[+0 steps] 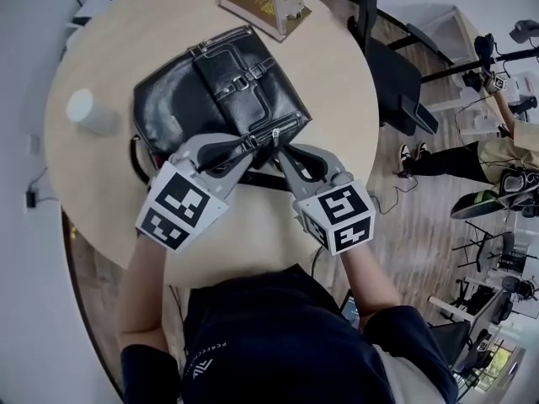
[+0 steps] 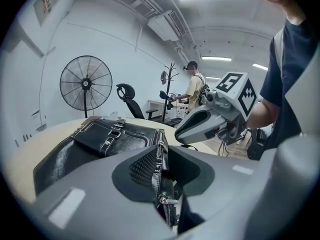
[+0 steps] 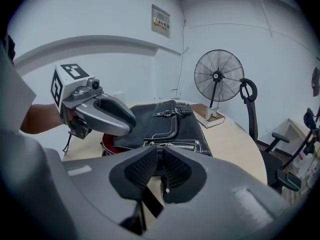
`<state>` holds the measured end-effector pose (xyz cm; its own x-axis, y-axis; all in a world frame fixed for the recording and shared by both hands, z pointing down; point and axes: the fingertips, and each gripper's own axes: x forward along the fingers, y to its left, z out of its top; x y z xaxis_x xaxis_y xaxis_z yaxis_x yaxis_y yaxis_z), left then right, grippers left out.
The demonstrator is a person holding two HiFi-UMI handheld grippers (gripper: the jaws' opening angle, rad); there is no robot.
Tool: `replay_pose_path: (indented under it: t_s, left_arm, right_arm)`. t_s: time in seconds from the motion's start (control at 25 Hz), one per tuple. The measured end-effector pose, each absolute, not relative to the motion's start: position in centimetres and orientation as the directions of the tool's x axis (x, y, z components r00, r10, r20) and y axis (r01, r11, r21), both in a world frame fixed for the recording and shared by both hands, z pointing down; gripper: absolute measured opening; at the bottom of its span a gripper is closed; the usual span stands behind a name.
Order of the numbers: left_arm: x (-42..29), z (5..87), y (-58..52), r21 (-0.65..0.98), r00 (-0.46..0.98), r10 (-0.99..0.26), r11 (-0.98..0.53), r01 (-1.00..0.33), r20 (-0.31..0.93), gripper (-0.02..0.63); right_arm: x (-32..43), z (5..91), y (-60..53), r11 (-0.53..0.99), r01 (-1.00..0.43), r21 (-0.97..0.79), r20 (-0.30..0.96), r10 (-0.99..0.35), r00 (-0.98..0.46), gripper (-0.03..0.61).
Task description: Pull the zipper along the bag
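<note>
My left gripper [image 2: 161, 156] is clenched on the zippered rim of the black bag [image 1: 210, 91]. Its ribbed left pad lies against the leather; the zipper [image 2: 160, 181] runs between the jaws; the metal pull [image 2: 168, 200] sticks out sideways, low in the gap.

My right gripper [image 3: 159, 154] is loose, its jaws only a narrow slit apart, with the tips just at the bag's near zippered edge. A thin dark tab with a pale tip hangs beside the right pad and is not visibly pressed; the bag's strap [image 3: 147, 201] crosses the worktop [image 1: 337, 116] beneath those jaws. The two grippers meet the bag's near edge from either side, close together but not touching.

The bag lies toward the middle of the round worktop with its buckled flap on top; some red lining [image 3: 107, 146] shows at the end under the left gripper. A white cup [image 1: 88, 112] stands to the bag's left, near it but apart; a book [image 1: 257, 2] with a clip on it lies beyond the bag at the far rim.

There is bare wood to the right of the bag, and more between the bag and the near rim by my body. Off the worktop's far right side stands a black chair [image 1: 392, 70]; a pedestal fan [image 3: 218, 75] stands beyond it; a person [image 2: 192, 91] stands across the room.
</note>
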<state>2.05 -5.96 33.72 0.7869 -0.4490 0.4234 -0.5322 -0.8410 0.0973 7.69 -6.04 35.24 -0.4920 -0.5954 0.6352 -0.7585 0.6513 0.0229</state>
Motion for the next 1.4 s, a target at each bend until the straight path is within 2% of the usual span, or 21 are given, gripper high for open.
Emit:
replay_pose_path:
  t_s: [0.32,0.52,1.08,1.4]
  left_arm:
    - [3.1,32.1,-5.6,0.106,0.71,-0.57,-0.745,-0.659,0.414,0.047]
    - [2.3,31.7,-5.3,0.107,0.644,-0.644,-0.667,-0.737,0.413,0.017]
    - [-2.1,31.9,-4.4,0.147,0.473,-0.78,-0.455,-0.878,0.41,0.015]
    - [-2.6,32.4,-3.6,0.171,0.452,-0.79,-0.42,-0.891,0.415,0.015]
  right_arm:
    - [8.9,34.1,-5.0,0.672,-0.74,-0.008,0.598,-0.59,-0.542,0.032]
    - [10.0,33.5,-4.9,0.67,-0.742,-0.014,0.571,-0.604,-0.556,0.005]
    - [13.2,32.1,-5.2,0.631,-0.774,-0.055,0.502,-0.652,-0.567,0.002]
    - [13.7,32.1,-5.3,0.612,-0.785,-0.097,0.485,-0.66,-0.574,0.002]
